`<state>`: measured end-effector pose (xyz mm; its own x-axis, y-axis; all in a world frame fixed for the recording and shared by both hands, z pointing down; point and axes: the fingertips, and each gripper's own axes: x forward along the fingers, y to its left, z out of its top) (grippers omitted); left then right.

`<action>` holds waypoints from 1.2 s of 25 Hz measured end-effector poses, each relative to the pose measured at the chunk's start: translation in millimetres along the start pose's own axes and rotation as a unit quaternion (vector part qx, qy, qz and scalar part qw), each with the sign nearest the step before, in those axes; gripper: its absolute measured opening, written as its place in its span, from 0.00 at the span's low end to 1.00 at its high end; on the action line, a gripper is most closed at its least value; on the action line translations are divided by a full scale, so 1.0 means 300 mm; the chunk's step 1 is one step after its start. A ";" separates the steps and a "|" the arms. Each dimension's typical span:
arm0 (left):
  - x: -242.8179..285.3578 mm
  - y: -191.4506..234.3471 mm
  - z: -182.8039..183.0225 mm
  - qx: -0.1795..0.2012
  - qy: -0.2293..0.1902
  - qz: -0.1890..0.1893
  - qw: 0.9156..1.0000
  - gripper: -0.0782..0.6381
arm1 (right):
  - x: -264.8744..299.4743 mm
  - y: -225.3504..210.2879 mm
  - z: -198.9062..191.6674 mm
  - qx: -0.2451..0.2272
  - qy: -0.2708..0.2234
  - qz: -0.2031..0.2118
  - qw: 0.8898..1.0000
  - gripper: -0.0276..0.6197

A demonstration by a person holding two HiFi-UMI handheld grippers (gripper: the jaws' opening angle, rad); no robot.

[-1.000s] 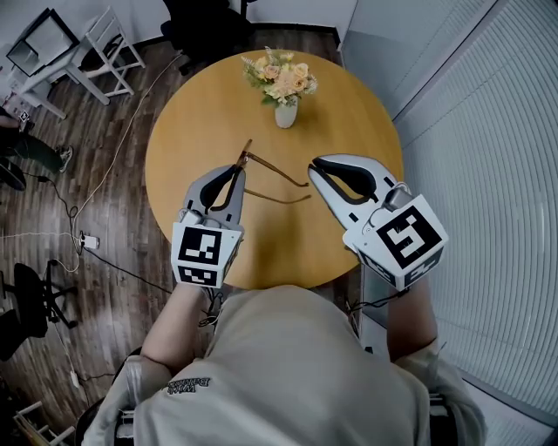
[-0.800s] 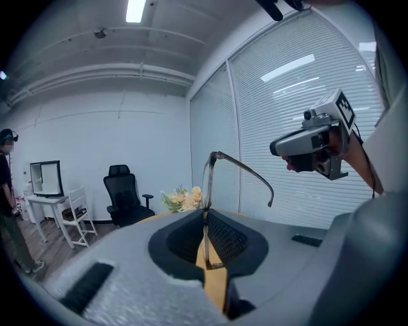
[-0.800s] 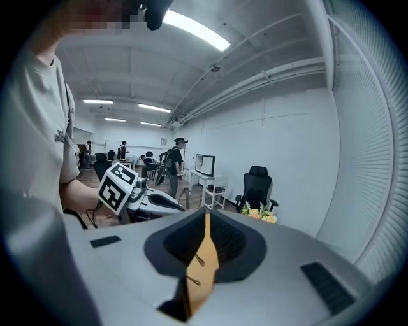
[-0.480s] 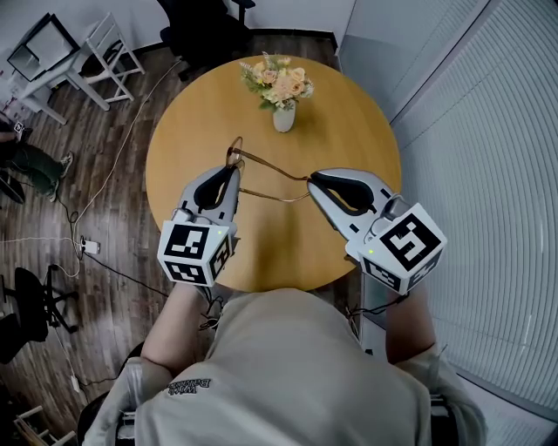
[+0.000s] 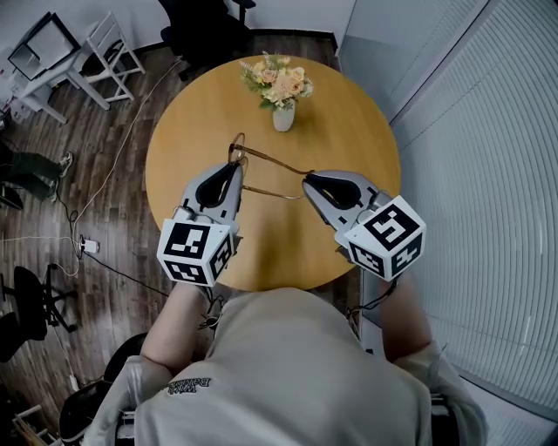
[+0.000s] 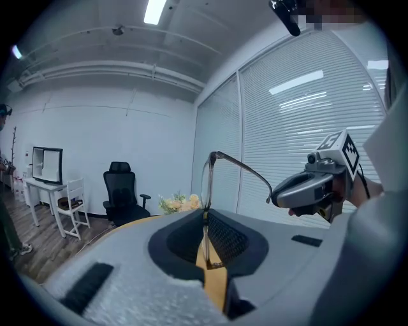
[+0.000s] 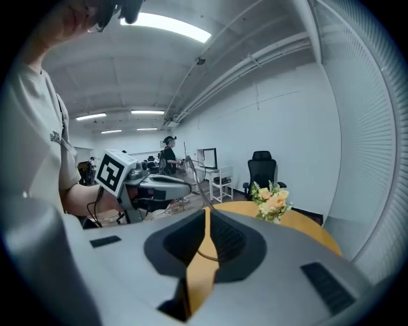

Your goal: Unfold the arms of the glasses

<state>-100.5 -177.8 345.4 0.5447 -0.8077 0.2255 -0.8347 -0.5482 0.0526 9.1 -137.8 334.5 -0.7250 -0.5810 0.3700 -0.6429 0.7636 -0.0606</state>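
Thin brown-rimmed glasses (image 5: 237, 153) hang over the round wooden table (image 5: 349, 131), held between both grippers. My left gripper (image 5: 234, 168) is shut on the front frame, which stands upright between its jaws in the left gripper view (image 6: 206, 191). One arm (image 5: 275, 162) runs from the frame rightward to my right gripper (image 5: 307, 180), which is shut on its far end. The curved tip of that arm (image 7: 203, 255) shows inside the right jaws. The second arm (image 5: 272, 193) hangs free below the first one.
A white vase of pale flowers (image 5: 281, 87) stands at the table's far side. Blinds (image 5: 488, 174) line the wall at the right. A black office chair (image 5: 205, 26), a white chair (image 5: 109, 43) and cables (image 5: 78, 209) are on the wooden floor at the left.
Both grippers have carried the glasses a little farther over the table. The right gripper has rolled and shifted left, and the upper arm now stretches straighter between the two grippers.
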 end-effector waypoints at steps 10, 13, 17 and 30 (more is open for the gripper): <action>0.003 -0.009 -0.017 0.014 0.010 0.003 1.000 0.16 | -0.067 -0.044 0.081 0.009 -0.056 -0.033 0.998 0.11; 0.007 -0.007 -0.023 0.014 0.013 0.004 1.000 0.16 | -0.086 -0.050 0.121 0.008 -0.083 -0.039 0.996 0.11; 0.006 -0.004 -0.024 0.010 0.009 0.008 1.000 0.16 | -0.094 -0.035 0.146 -0.002 -0.104 -0.044 0.994 0.11; -0.027 0.095 0.078 -0.008 -0.017 0.035 0.999 0.16 | -0.233 -0.093 0.345 -0.006 -0.201 -0.083 0.976 0.11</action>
<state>-126.8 -192.0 322.3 0.4871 -0.8509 0.1968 -0.8719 -0.4867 0.0536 52.2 -147.5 214.5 -0.6507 -0.7590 -0.0195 -0.7588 0.6510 -0.0190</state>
